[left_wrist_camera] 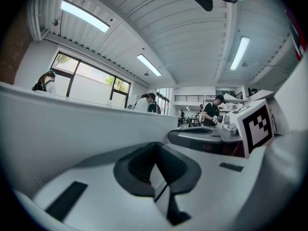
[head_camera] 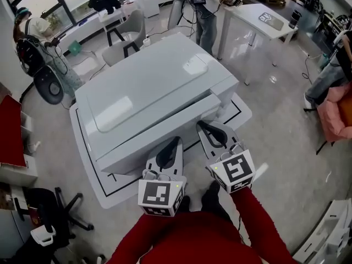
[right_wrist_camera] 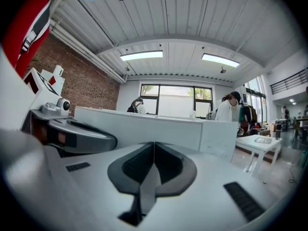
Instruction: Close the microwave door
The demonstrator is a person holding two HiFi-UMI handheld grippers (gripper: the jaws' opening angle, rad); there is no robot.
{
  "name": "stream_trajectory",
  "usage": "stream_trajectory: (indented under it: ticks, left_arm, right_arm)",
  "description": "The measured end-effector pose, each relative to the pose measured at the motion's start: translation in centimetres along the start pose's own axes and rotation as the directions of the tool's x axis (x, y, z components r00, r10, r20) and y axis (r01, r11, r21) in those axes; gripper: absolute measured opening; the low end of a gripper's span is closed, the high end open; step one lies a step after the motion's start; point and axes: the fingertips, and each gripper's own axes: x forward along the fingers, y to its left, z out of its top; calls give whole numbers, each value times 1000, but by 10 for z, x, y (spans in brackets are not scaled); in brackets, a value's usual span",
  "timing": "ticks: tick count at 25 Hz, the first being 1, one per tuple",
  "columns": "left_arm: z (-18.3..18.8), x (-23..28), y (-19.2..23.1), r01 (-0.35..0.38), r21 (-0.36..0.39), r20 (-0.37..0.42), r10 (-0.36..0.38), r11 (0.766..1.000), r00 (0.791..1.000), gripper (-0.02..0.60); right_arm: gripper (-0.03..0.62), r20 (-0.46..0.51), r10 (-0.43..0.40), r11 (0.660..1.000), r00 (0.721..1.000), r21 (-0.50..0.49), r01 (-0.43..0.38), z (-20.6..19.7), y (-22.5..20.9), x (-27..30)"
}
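Note:
The microwave (head_camera: 148,89) is a big white box on a low white platform; I look down on its top. Its front door panel (head_camera: 159,133) lies along the near face, and whether it sits flush I cannot tell. My left gripper (head_camera: 175,142) is shut and empty, its tips right at the door panel. My right gripper (head_camera: 202,124) is also shut and empty, close to the panel's right end. In the left gripper view the shut jaws (left_wrist_camera: 155,144) face the white wall (left_wrist_camera: 72,124). The right gripper view shows shut jaws (right_wrist_camera: 154,144) before the box (right_wrist_camera: 144,126).
The platform (head_camera: 104,186) has a black outline round the microwave. A white table (head_camera: 264,21) and grey chairs (head_camera: 129,34) stand behind it, with people nearby. A fan (head_camera: 48,87) is at the left, an office chair (head_camera: 49,213) lower left, a pink seat (head_camera: 338,114) right.

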Motion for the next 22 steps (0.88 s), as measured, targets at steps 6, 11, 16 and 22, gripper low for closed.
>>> stream_trajectory:
  ticks: [6, 11, 16, 22]
  left_arm:
    - [2, -1, -3, -13, 10, 10, 13, 1000, 1000, 9]
    - [10, 0, -1, -55, 2, 30, 55, 998, 998, 9]
    - [8, 1, 3, -70, -8, 0, 70, 998, 998, 9]
    - [7, 0, 4, -71, 3, 16, 71, 997, 997, 9]
  right_arm:
    - [15, -11, 44, 999, 999, -17, -44, 3, 2, -2]
    - [15, -18, 68, 997, 998, -36, -68, 7, 3, -2]
    - [15, 26, 84, 996, 996, -25, -83, 8, 2, 3]
    - [15, 1, 71, 997, 998, 34, -70, 7, 4, 4]
